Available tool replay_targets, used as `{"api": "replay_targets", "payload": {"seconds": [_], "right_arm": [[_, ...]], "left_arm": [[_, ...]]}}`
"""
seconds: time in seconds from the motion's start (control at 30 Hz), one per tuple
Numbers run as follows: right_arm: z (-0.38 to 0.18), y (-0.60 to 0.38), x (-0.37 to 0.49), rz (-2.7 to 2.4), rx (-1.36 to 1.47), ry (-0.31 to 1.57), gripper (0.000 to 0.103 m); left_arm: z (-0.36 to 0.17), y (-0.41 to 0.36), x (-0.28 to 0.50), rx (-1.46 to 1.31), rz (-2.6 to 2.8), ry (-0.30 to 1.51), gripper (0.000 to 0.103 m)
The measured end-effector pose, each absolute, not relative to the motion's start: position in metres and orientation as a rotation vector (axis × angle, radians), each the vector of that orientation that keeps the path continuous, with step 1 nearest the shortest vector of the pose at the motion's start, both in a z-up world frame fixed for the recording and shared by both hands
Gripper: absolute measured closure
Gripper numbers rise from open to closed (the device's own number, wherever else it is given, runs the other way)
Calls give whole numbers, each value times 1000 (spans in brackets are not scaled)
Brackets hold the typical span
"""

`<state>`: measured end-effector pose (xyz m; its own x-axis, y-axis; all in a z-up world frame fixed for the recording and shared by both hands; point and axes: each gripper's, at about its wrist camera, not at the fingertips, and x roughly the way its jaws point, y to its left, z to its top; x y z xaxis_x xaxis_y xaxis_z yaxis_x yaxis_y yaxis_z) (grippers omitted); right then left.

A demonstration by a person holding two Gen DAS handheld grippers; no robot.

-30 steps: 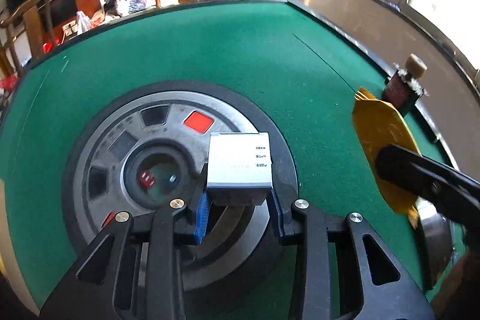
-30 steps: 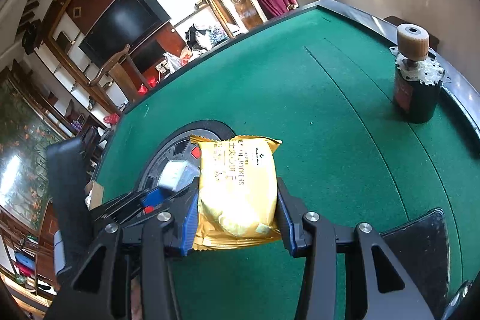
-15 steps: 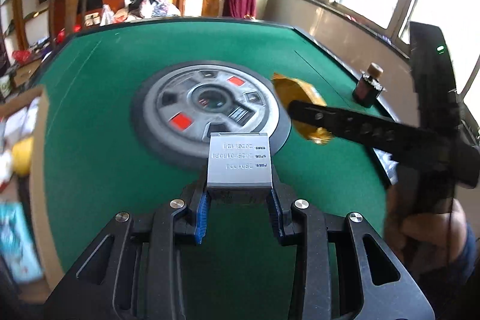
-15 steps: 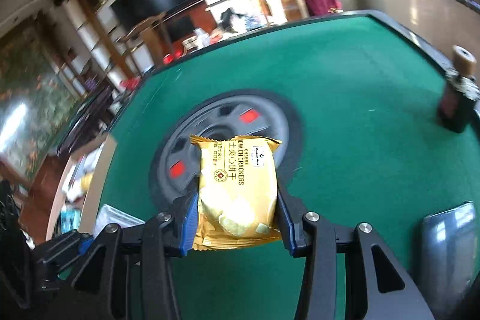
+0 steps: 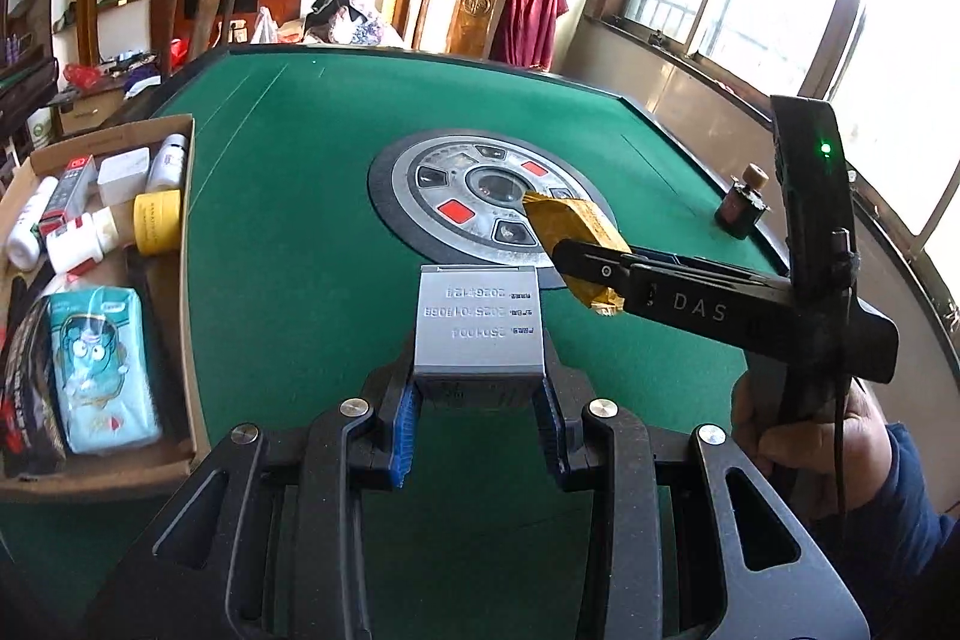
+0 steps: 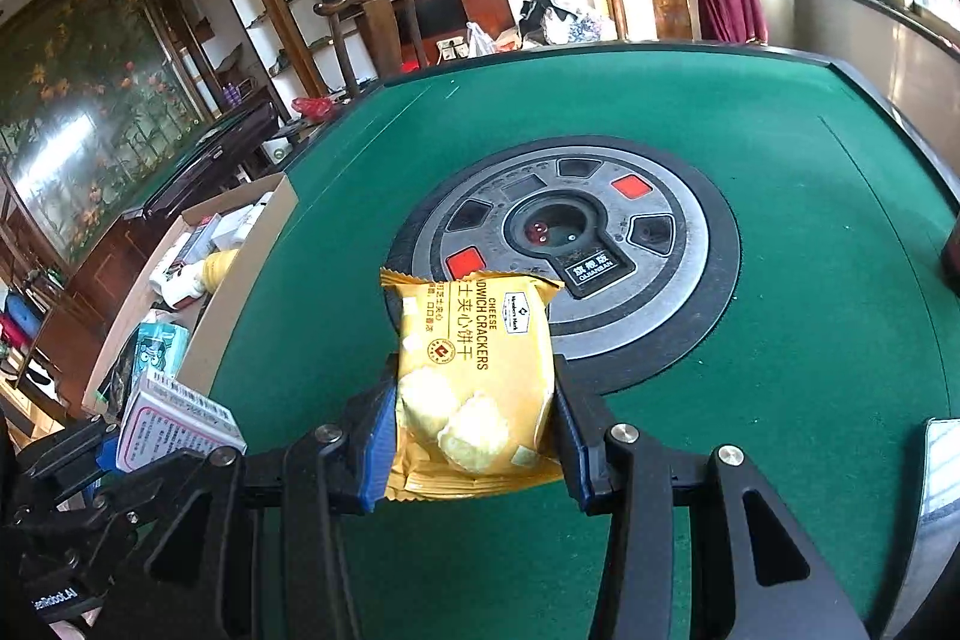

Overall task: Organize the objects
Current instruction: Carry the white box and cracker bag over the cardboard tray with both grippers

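Green felt table (image 5: 288, 196) underneath, round grey hub (image 5: 480, 196) at its middle, wooden shelves and a dark screen behind. Left gripper (image 5: 479, 394) clenched on a small grey box (image 5: 479, 334), printed face up, held off the felt, nearer than the hub. Right gripper (image 6: 474, 424) clamped on a yellow cracker pack (image 6: 474, 376), pads pressing both long edges, pack jutting forward over the hub's near rim. Seen from the left wrist: same pack (image 5: 570, 232) ahead and right of the left jaws, pinched in the other tool, a hand (image 5: 810, 436) wrapped round its handle. Seen from the right wrist: box (image 6: 174, 418) low and left of the right jaws. Left of both jaws, at the table's edge: cardboard tray (image 5: 186, 280) with white bottles, a yellow tub (image 5: 157, 220), a blue tissue pack (image 5: 102, 370). Far right of the left jaws: small dark motor (image 5: 741, 208) upright near the rail.
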<state>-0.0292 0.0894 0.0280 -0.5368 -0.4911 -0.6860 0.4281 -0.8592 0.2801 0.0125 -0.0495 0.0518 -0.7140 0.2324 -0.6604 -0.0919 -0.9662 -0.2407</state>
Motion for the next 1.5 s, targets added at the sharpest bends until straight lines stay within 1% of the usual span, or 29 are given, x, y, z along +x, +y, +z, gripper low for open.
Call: {"api": "replay_targets", "payload": {"seconds": [0.47, 0.93, 1.2, 1.4, 1.5], "right_arm": [[27, 88, -25, -2341, 1100, -97, 58], [28, 89, -26, -2345, 1107, -119, 58], [27, 87, -24, -2351, 1121, -136, 58], [37, 70, -14, -2332, 1101, -134, 58], [40, 54, -9, -2294, 1102, -145, 58]], "left_arm": [[56, -52, 16, -1062, 2738, -279, 70], [61, -64, 22, -1016, 2738, -329, 70], [74, -97, 34, -948, 2783, -407, 70], [85, -137, 46, -896, 2862, -447, 70], [86, -163, 53, -877, 2896, -495, 70]]}}
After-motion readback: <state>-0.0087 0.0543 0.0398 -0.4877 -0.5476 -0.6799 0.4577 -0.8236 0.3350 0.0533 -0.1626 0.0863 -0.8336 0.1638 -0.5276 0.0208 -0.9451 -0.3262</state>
